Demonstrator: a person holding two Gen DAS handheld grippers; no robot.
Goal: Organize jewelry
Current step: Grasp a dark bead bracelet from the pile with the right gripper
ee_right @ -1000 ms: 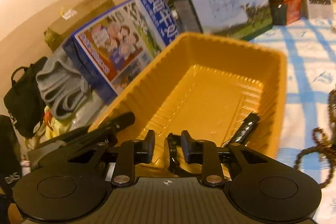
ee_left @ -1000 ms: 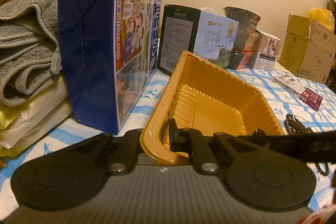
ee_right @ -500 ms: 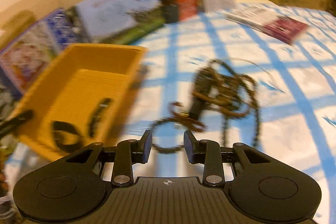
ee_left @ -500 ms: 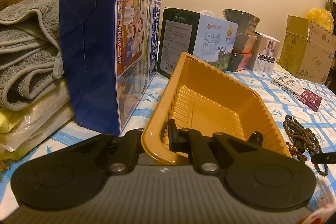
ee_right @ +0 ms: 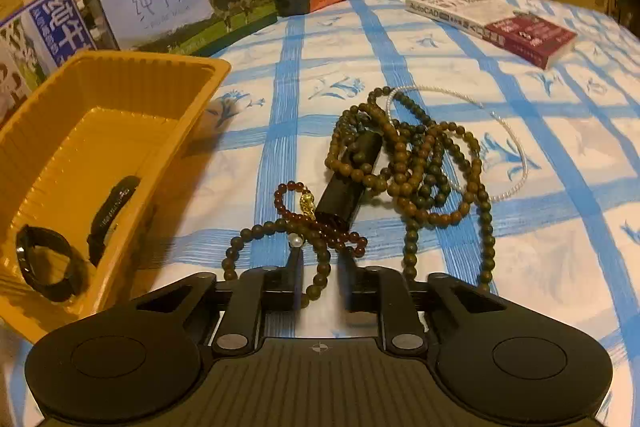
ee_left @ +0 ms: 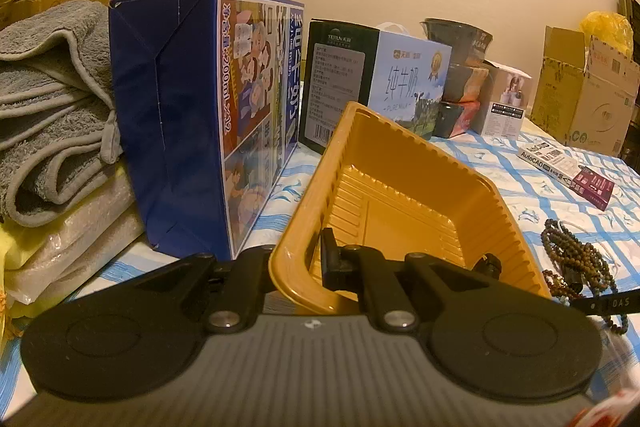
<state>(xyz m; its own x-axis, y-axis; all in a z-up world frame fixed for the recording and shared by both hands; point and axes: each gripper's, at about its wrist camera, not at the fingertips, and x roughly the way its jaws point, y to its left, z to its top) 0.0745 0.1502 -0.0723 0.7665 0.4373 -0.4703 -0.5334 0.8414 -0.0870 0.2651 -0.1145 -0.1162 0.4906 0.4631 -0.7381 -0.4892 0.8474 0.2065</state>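
1. Beaded jewellery lay in a tangled heap [ee_right: 404, 167] on the blue-and-white checked cloth [ee_right: 520, 267], just beside the ribbed yellow plastic tray [ee_right: 120, 75] and apart from it.
2. The left gripper [ee_left: 316, 267] was clamped shut on the tray's near rim, one finger inside the wall and the other outside, holding the tray tipped up on the cloth.
3. The right gripper [ee_right: 320, 271] pointed down at the near edge of the heap. Its jaws were closing, with a loop of the dark green-brown bead strand [ee_right: 320, 267] between the fingers; the pads did not yet appear to press on it.
4. The step in hand looked like picking the next piece from the heap to carry to the tray. The next move called for finishing the pinch on that one loop, then lifting slowly, since the strands crossed each other and could drag neighbours along.
5. Counted in the tray: two pieces, a black band curled into a ring [ee_right: 44, 263] and a second black band lying straighter [ee_right: 112, 211].
6. Counted in the heap: one dark red bead bracelet with a gold charm [ee_right: 306, 205], one thin white beaded chain [ee_right: 516, 147], one dark cylinder-shaped piece [ee_right: 344, 191], and several brown and green bead strands whose number I could not tell apart.
7. A thick paperback book [ee_right: 492, 23] lay well apart behind the heap.
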